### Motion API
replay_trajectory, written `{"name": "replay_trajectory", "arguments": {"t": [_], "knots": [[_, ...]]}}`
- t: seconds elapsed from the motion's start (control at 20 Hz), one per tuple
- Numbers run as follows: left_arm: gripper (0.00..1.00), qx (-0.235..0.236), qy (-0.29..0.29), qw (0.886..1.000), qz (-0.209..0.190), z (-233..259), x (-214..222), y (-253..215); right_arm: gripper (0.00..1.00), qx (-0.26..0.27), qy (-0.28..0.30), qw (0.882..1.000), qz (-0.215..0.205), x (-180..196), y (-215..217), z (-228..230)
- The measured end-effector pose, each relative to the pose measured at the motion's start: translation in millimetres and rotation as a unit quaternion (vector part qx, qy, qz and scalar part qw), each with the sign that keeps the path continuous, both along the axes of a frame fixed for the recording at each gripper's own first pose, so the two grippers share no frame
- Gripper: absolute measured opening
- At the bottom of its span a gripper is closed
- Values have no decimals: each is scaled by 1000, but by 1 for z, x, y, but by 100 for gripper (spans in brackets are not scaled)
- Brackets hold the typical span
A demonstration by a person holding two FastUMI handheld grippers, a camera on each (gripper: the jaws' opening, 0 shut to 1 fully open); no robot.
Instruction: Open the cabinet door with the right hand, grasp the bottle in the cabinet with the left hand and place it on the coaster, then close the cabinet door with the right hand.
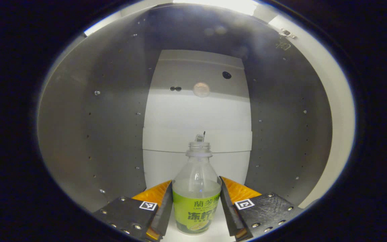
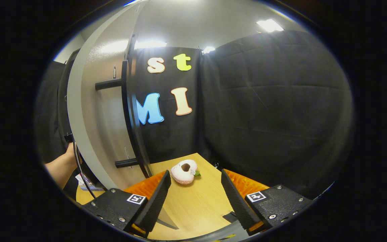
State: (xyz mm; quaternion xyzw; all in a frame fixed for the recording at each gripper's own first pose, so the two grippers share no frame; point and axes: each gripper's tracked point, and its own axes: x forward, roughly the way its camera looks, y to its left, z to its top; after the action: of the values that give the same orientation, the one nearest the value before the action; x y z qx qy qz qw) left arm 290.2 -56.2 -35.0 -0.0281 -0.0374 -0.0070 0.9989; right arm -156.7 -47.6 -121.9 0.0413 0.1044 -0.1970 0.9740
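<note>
A clear, uncapped bottle (image 1: 197,205) with a green label stands on the white floor inside the cabinet (image 1: 113,117). My left gripper (image 1: 196,181) is shut on it, one finger pressed against each side of the label. In the right gripper view the grey cabinet door (image 2: 102,121) stands swung open at the left, with its black bar handle (image 2: 128,111) facing me. My right gripper (image 2: 195,172) is open and holds nothing, just right of the door. Beyond it, a pale pink, rounded coaster (image 2: 184,172) with a small green leaf lies on the wooden table (image 2: 193,205).
Grey side walls (image 1: 281,117) and a white back panel (image 1: 197,111) close the cabinet in around the bottle. A person's forearm (image 2: 59,168) reaches in behind the open door. Black cloth hangs behind the table's far edge.
</note>
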Motion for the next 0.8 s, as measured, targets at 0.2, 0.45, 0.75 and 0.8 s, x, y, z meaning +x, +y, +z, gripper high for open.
{"name": "replay_trajectory", "arguments": {"t": [0.2,0.45,0.75,0.8], "knots": [[68,-6,-14,1000,2,19,-18,1,93,-2,-15,1000,23,-2,-2,6],[73,19,-41,999,18,32,-37,1,94,44,-39,996,72,-6,-17,6],[69,44,-72,994,67,59,-92,-1,93,53,-29,990,125,-25,-59,12],[70,41,-73,994,77,66,-102,-1,94,56,-25,989,137,-29,-62,11]]}}
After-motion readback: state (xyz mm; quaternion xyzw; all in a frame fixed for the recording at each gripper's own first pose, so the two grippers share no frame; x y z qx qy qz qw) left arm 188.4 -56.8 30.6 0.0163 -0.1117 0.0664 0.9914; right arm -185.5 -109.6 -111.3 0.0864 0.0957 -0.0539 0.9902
